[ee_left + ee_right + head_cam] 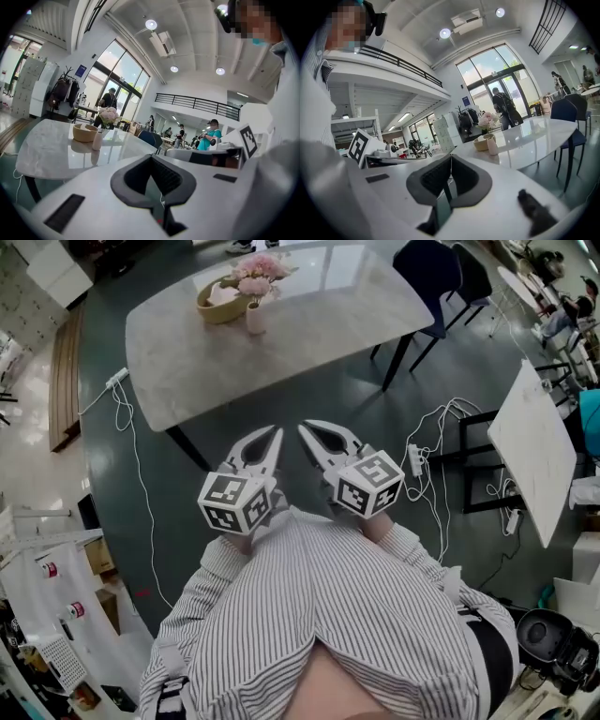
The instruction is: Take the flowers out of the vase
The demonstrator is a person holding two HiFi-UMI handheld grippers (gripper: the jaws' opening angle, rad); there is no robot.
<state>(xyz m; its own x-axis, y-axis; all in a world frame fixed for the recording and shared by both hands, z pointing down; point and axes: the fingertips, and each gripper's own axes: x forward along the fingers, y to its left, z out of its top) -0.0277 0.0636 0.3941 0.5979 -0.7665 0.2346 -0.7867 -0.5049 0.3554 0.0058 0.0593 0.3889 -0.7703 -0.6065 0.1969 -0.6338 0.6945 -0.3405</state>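
Observation:
Pink flowers [258,270] stand in a small white vase [255,318] on the far part of a pale marble table [309,343], next to a tan bowl [218,306]. My left gripper [275,433] and right gripper [304,428] are held side by side over the floor, short of the table's near edge. Both are shut with nothing between the jaws. The left gripper view shows its shut gripper [151,157] with the vase [97,140] and flowers [108,114] far ahead. From the right gripper [450,157], the vase [492,146] and flowers [488,119] also stand far off.
Dark blue chairs [429,273] stand at the table's far right side. White cables and a power strip [414,460] lie on the dark floor to the right, beside a white table [530,442]. Another cable [127,418] runs down the left. People stand in the background [213,136].

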